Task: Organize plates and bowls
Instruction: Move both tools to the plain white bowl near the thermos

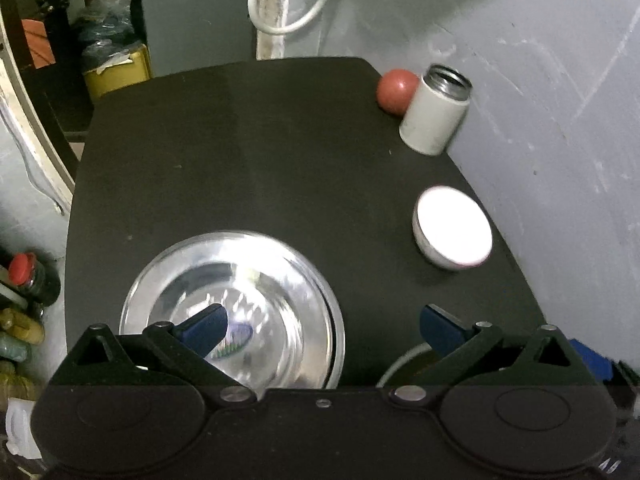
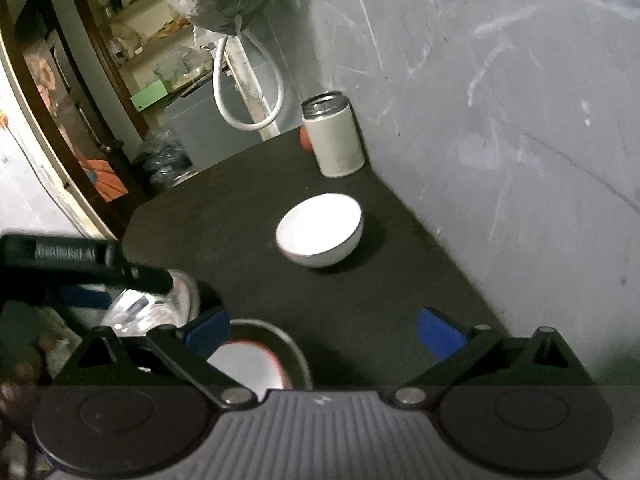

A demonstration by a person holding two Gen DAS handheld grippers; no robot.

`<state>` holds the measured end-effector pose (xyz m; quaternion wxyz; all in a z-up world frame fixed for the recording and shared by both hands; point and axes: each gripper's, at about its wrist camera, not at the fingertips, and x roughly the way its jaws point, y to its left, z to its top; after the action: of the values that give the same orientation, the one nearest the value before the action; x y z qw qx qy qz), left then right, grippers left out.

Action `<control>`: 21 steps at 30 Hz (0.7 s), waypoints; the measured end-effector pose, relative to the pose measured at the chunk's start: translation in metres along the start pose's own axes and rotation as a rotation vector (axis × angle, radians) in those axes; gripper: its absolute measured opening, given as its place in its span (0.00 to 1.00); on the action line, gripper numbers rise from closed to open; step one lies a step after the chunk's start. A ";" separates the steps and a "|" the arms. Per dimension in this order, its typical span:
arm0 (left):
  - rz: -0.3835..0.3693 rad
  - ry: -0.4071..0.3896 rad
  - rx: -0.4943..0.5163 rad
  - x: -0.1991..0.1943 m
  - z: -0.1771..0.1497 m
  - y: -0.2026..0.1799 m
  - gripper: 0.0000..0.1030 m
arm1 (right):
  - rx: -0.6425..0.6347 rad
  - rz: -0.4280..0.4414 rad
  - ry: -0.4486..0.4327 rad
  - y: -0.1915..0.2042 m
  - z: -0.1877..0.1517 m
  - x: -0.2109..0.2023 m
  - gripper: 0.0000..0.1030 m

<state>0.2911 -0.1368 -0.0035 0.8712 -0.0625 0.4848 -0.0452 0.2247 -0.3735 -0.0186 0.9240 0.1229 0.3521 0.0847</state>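
A shiny steel plate (image 1: 240, 300) lies on the black table (image 1: 260, 140), near its front edge. My left gripper (image 1: 324, 328) hovers open above it, its left blue finger over the plate's middle, nothing held. A white bowl (image 1: 454, 226) stands upright at the right, near the wall. In the right wrist view the same white bowl (image 2: 320, 228) sits ahead of my right gripper (image 2: 324, 330), which is open and empty. Under its left finger lies a white dish with a red rim (image 2: 252, 364) inside a steel-rimmed plate (image 2: 296, 352). The left gripper's body (image 2: 80, 260) shows over the steel plate (image 2: 160, 308).
A white open-topped steel canister (image 1: 436, 114) and a red ball (image 1: 396, 90) stand at the table's far right corner against the grey wall (image 1: 540, 100). A white hose loop (image 1: 292, 4) hangs behind the table. Jars and clutter (image 1: 24, 280) sit left of the table.
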 end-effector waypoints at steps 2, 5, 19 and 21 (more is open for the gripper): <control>0.000 -0.004 0.000 0.005 0.008 -0.003 0.99 | -0.037 -0.037 -0.010 0.005 0.001 0.007 1.00; -0.016 -0.018 -0.001 0.017 0.022 -0.010 0.99 | -0.088 -0.094 -0.006 0.009 0.005 0.021 1.00; -0.088 0.038 0.076 0.095 0.077 -0.058 0.99 | 0.017 -0.111 -0.027 -0.006 0.038 0.079 0.96; -0.089 0.051 0.084 0.103 0.079 -0.063 0.99 | 0.022 -0.106 -0.017 -0.007 0.041 0.086 0.93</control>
<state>0.4114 -0.2082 -0.0392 0.8575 -0.0461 0.5013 -0.1057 0.3162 -0.3658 -0.0451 0.9287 0.1152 0.3512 0.0307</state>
